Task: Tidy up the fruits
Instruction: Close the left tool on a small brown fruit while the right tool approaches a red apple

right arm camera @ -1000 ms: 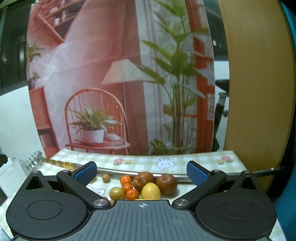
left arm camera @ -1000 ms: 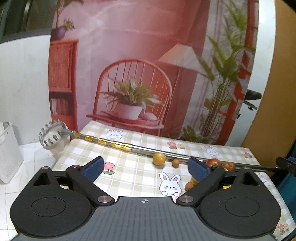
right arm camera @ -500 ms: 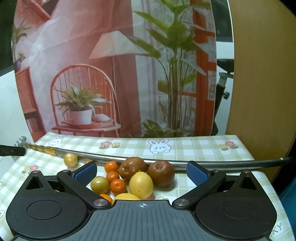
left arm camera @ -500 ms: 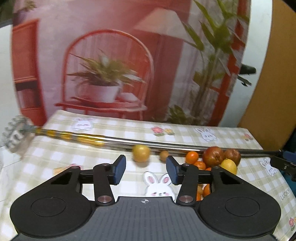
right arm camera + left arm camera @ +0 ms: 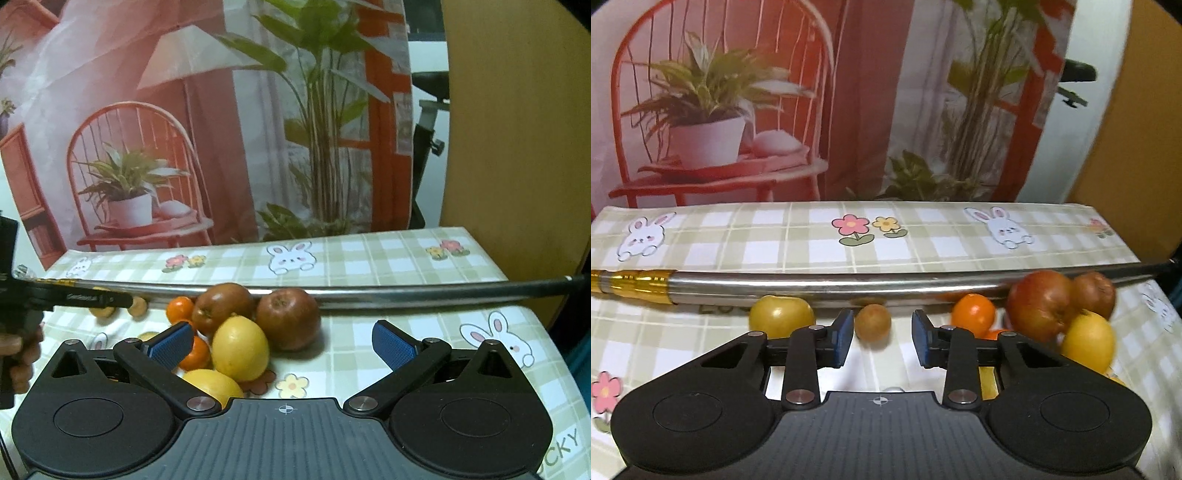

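In the left wrist view my left gripper [image 5: 882, 338] is open, its blue pads either side of a small brown fruit [image 5: 873, 322] that lies just ahead on the checked tablecloth [image 5: 812, 251]. A yellow-green fruit [image 5: 781, 316] sits to its left; an orange [image 5: 973, 314], two red apples [image 5: 1039, 304] and a lemon [image 5: 1087, 341] lie to the right. In the right wrist view my right gripper [image 5: 283, 343] is wide open above a lemon [image 5: 240, 349], beside red apples [image 5: 288, 323] and small oranges [image 5: 180, 308]. Nothing is between its fingers.
A long metal rod [image 5: 831, 286] with a gold band lies across the table behind the fruit, also the rod [image 5: 406, 291] in the right view. A printed backdrop hangs behind the table. A hand [image 5: 18, 350] holds the other gripper at the left edge.
My left gripper has moved in low toward the small brown fruit and its fingers have narrowed. My right gripper has come closer to the fruit pile and stays wide open.
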Available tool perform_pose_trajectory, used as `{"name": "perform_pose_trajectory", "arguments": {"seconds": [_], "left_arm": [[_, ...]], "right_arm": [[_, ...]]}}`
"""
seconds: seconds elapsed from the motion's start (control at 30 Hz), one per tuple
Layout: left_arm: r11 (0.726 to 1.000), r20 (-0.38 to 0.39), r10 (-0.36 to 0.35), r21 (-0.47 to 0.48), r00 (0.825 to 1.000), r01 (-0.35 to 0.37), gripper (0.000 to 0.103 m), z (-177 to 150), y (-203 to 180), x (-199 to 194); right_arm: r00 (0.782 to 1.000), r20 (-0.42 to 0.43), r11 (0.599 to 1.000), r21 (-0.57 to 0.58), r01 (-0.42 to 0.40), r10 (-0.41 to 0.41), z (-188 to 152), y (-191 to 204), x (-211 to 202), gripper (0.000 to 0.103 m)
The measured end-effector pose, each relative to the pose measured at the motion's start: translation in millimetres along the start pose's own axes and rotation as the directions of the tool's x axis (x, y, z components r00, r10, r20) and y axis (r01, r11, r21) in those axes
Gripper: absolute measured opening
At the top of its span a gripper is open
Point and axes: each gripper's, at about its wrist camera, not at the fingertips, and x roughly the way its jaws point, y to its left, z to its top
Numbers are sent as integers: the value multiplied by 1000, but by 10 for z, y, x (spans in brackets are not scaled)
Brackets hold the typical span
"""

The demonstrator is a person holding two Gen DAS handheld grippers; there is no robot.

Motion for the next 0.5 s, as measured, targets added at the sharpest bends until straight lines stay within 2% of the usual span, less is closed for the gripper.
{"name": "perform_pose_trajectory", "arguments": {"seconds": [0.23, 0.33, 0.4, 0.5], "left_arm": [[999, -51, 48, 25, 998, -47, 36, 68, -39, 299], [997, -70, 72, 12, 995, -71, 34, 59, -6, 356], [997, -67, 83, 6, 994, -83, 28, 55, 7, 364], [996, -66, 83, 20, 994, -82, 28, 50, -2, 334]], "right_arm": [[1000, -21, 1000, 23, -2, 3, -53, -103, 114, 103], [1000, -23, 999, 32, -11, 11, -61, -129, 151, 103], [1000, -27, 999, 35, -13, 14, -69, -143, 175, 103], [1000, -23, 999, 42, -18, 19, -81, -164, 204, 102]]}}
